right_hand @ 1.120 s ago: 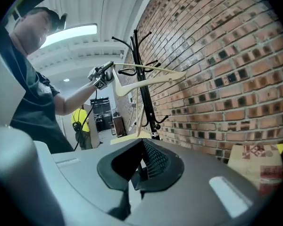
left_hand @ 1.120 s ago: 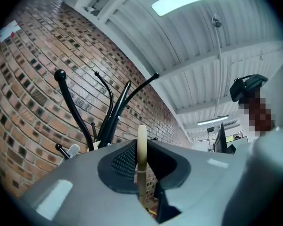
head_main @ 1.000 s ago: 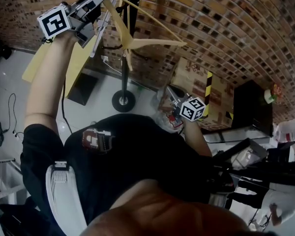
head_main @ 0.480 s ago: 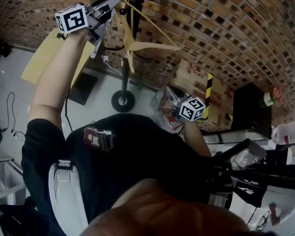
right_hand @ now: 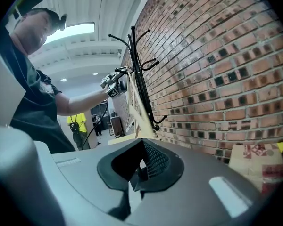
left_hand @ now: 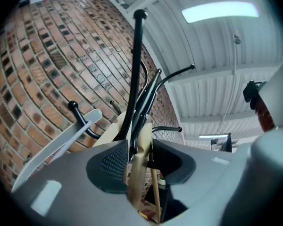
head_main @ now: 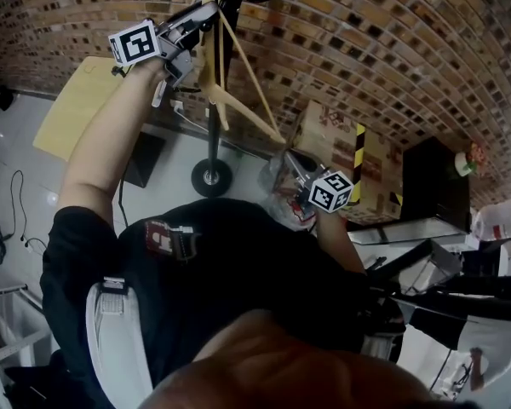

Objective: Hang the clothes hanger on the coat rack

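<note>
The black coat rack (head_main: 215, 100) stands by the brick wall, its hooks at the top of the head view. A pale wooden hanger (head_main: 238, 83) hangs down along the pole. My left gripper (head_main: 206, 11) is raised to the hooks; its jaws are opening, and the hanger's wood (left_hand: 140, 159) stands between them beside the pole (left_hand: 134, 79), loose on one side. My right gripper (head_main: 291, 164) is held low near the body, shut and empty (right_hand: 140, 171). From there the rack (right_hand: 137, 74) and hanger (right_hand: 139, 114) show ahead.
The rack's round base (head_main: 211, 177) sits on the grey floor. A pale board (head_main: 77, 109) leans at the left, a cardboard box (head_main: 332, 139) and a black cabinet (head_main: 439, 181) stand along the wall at the right. A person in a yellow vest (right_hand: 75, 124) stands far off.
My left gripper came down and closer to the pole. The hanger swung from spread sideways to hanging steeply along the pole. The right gripper stayed put.
</note>
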`<act>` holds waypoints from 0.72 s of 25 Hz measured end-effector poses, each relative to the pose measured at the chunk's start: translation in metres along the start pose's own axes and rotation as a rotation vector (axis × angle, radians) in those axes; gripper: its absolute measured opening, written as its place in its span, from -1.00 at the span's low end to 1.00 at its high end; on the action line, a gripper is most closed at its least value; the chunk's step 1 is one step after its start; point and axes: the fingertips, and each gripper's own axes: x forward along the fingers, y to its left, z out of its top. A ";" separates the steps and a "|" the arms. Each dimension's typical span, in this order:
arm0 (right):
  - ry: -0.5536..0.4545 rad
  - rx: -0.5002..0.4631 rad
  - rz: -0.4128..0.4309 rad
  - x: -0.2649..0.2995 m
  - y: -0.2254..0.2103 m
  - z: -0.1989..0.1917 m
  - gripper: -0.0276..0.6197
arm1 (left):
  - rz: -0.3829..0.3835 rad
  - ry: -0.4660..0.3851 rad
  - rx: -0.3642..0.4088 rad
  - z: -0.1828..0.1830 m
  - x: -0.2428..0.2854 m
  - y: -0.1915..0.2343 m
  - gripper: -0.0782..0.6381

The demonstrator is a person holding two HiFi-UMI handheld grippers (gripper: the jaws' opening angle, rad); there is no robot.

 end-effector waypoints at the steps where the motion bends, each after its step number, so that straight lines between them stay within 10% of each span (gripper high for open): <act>1: -0.001 0.003 -0.002 0.000 -0.001 0.000 -0.87 | -0.005 -0.013 -0.047 -0.004 -0.004 0.003 -0.37; 13: 0.005 0.010 -0.001 0.000 0.004 0.000 -0.87 | 0.189 -0.179 -0.122 -0.025 -0.129 0.028 -0.36; 18: 0.003 -0.001 0.011 0.005 0.010 0.006 -0.87 | 0.284 -0.081 -0.053 -0.084 -0.195 0.024 -0.46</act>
